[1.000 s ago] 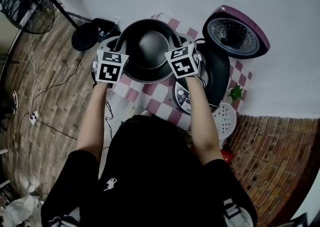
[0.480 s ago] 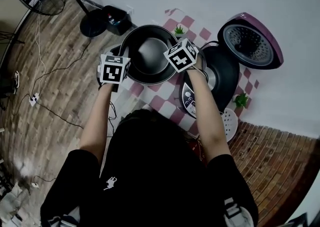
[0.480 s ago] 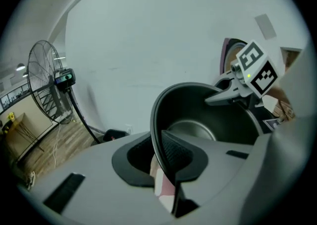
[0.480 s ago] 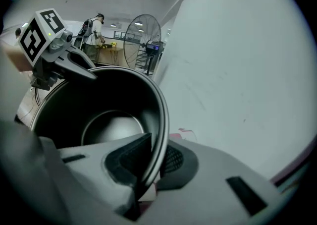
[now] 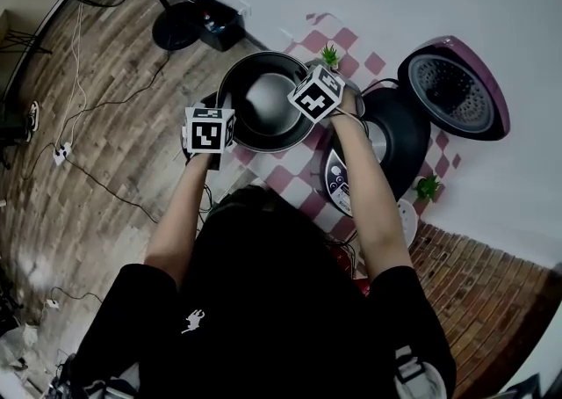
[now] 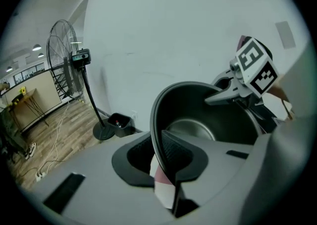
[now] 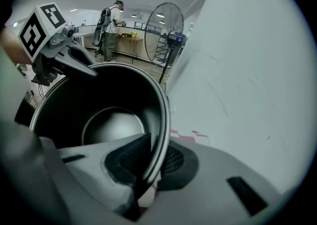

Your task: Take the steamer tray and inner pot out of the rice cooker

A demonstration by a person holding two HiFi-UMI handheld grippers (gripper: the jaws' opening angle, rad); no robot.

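The dark inner pot (image 5: 263, 103) hangs out of the cooker, over the checkered cloth (image 5: 283, 181) to the left of the cooker body (image 5: 399, 138). My left gripper (image 5: 221, 118) is shut on the pot's left rim, which runs between its pads (image 6: 173, 154) in the left gripper view. My right gripper (image 5: 306, 114) is shut on the opposite rim, pinched between its pads (image 7: 143, 157). The pot's inside (image 7: 109, 115) is empty and shiny at the bottom. A white steamer tray (image 5: 406, 217) lies at the cooker's near right, partly hidden by my arm.
The cooker's purple lid (image 5: 457, 85) stands open at the right. Two small green plants (image 5: 331, 56) (image 5: 428, 186) sit on the cloth. A fan base (image 5: 176, 30) and a black box (image 5: 219, 24) stand on the wooden floor by the wall, with cables (image 5: 88, 173) to the left.
Both grippers have come down with the pot held between them, toward the cloth left of the cooker. Both wrists have rolled, as the marker cubes show.
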